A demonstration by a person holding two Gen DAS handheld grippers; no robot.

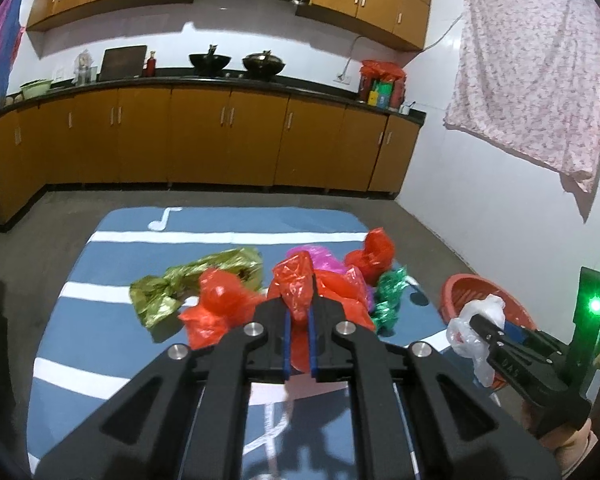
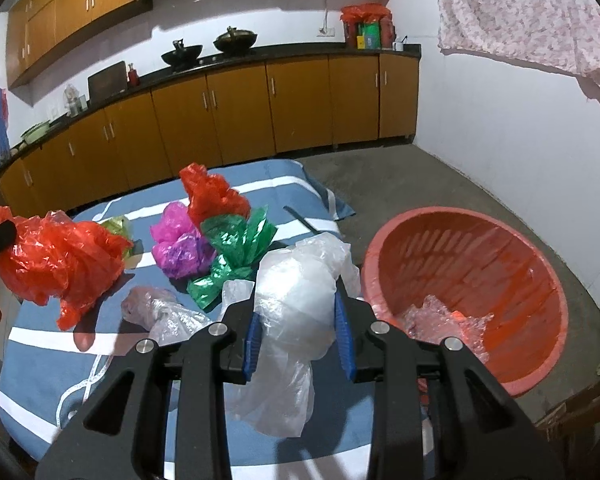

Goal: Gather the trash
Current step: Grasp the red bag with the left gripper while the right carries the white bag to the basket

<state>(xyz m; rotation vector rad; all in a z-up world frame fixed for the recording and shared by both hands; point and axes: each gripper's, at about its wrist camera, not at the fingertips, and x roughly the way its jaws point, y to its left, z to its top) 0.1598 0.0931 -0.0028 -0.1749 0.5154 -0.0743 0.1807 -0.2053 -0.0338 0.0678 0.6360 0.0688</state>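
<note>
Red bag (image 1: 298, 280) pinched in left gripper (image 1: 299, 320); right gripper (image 2: 300, 320) clamps clear bag (image 2: 296, 300) beside basket (image 2: 500, 240)

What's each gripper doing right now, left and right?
Left gripper: shut on a red plastic bag.
Right gripper: shut on a clear plastic bag, beside the red basket.

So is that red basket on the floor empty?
No. The red basket already holds some crumpled clear plastic at its bottom.
</note>
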